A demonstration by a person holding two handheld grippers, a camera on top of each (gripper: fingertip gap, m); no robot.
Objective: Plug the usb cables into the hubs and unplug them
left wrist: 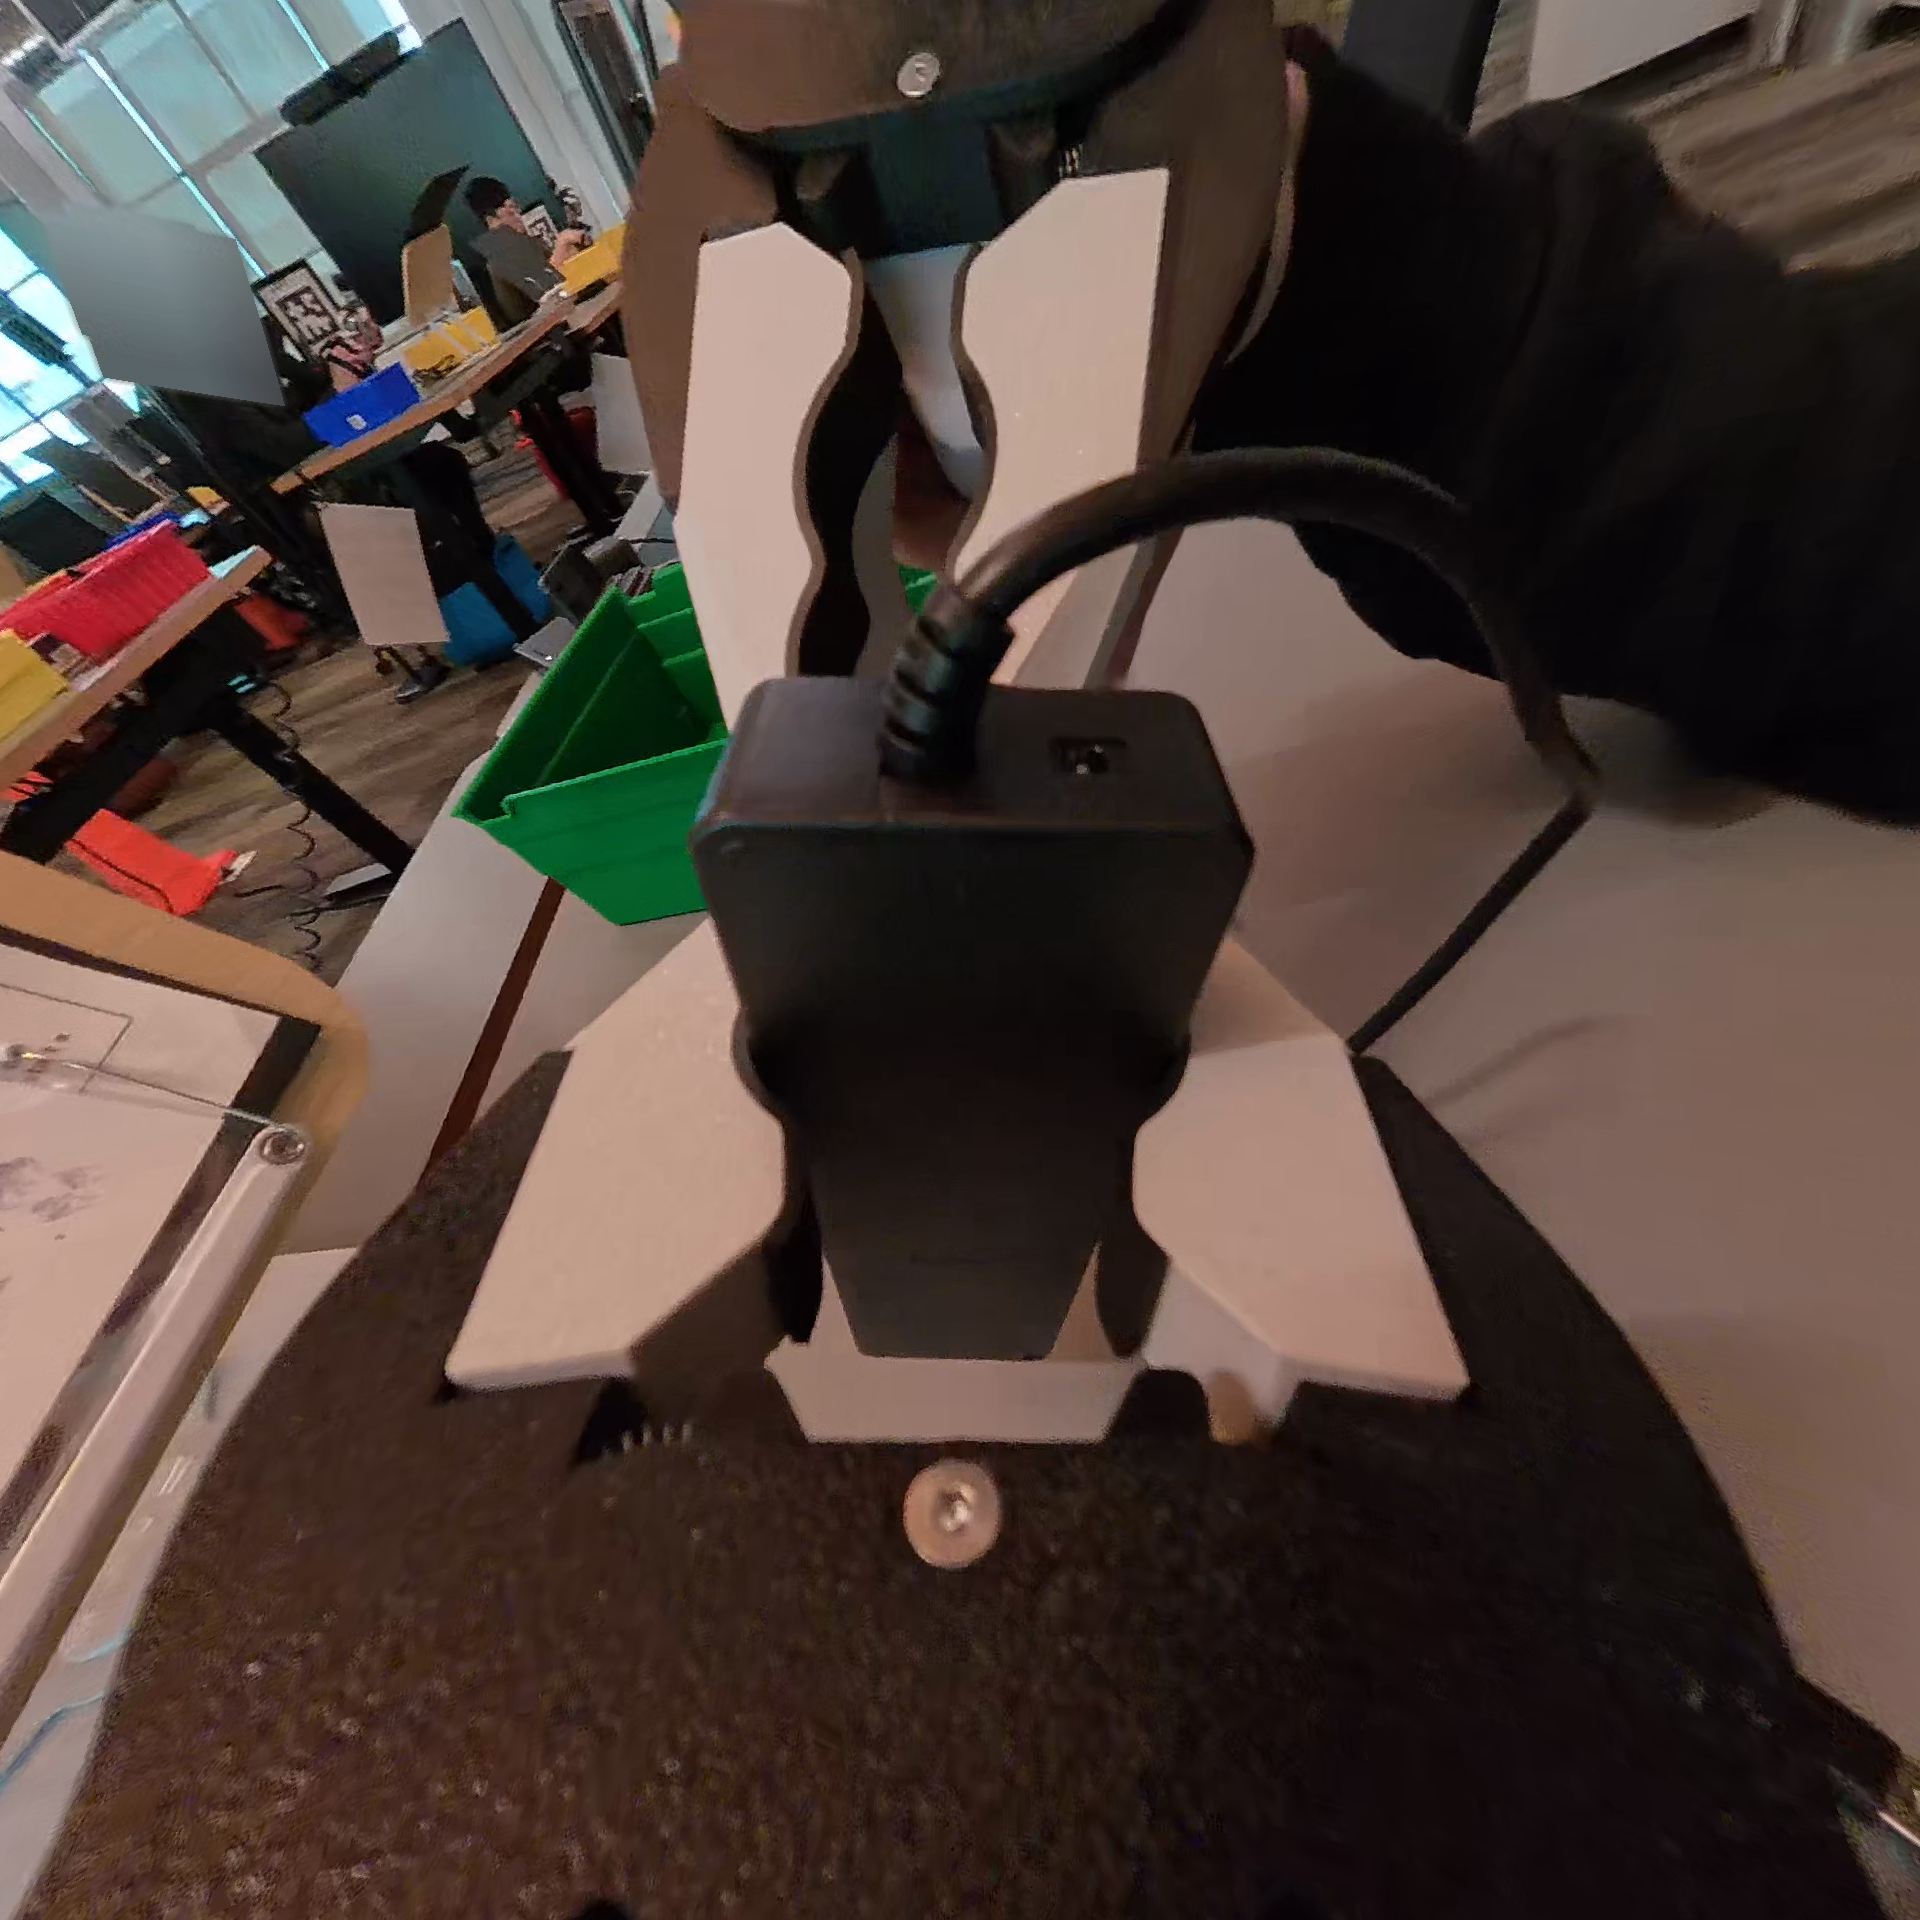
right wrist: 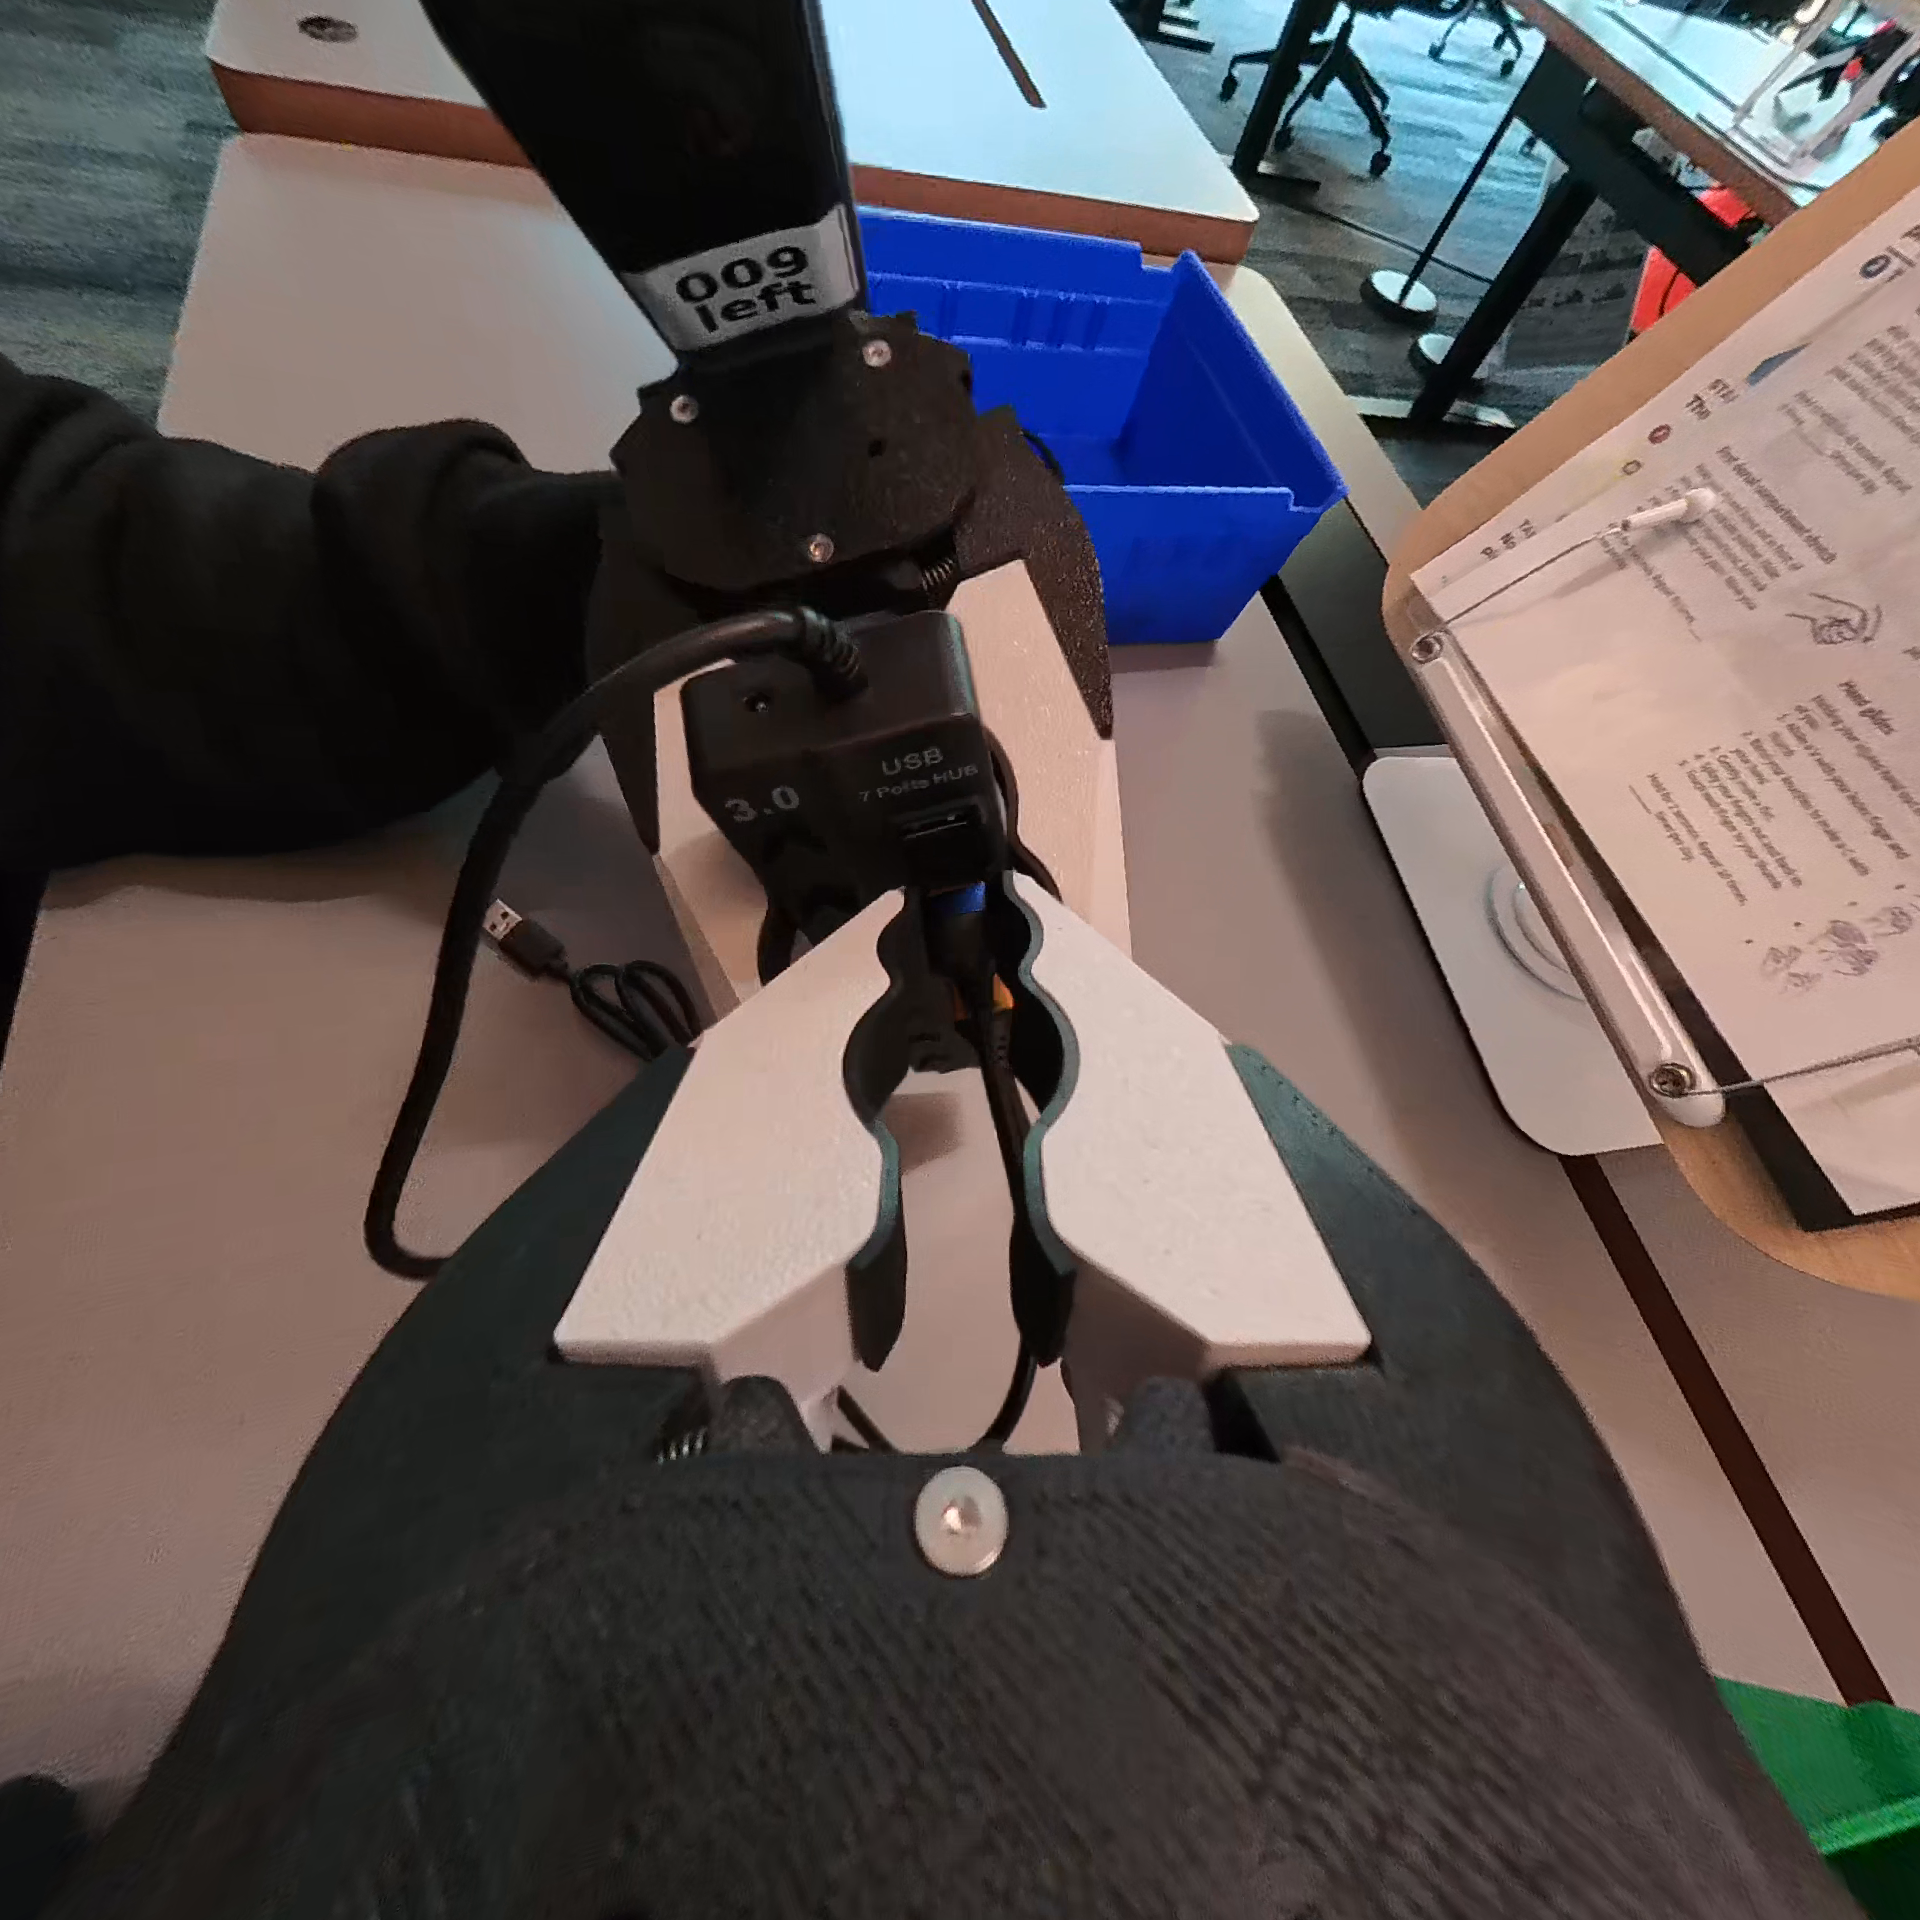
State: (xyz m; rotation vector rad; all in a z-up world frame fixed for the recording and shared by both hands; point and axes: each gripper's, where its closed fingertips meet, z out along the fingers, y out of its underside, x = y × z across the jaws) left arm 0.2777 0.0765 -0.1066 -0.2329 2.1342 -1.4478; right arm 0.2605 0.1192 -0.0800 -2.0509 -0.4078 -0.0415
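A black USB hub (left wrist: pixel 971 935) is clamped between the white fingers of my left gripper (left wrist: pixel 966 1039), which holds it above the table. The hub (right wrist: pixel 831 748) faces my right gripper (right wrist: pixel 956 925). That gripper is shut on a black USB cable plug (right wrist: pixel 971 977) with a blue tip. The tip touches the hub's face just below an empty port (right wrist: pixel 935 829); whether it is seated is hidden. The hub's own thick cable (right wrist: pixel 468 883) loops down, and its plug (right wrist: pixel 520 940) lies on the table. The right gripper's fingers (left wrist: pixel 769 416) show beyond the hub.
A blue bin (right wrist: pixel 1143 499) stands behind the hub on the white table (right wrist: pixel 260 1143). A green bin (left wrist: pixel 603 790) is at the table's edge. A clear document stand with papers (right wrist: pixel 1714 779) is on the right. A black-gloved hand (right wrist: pixel 208 623) holds the left gripper.
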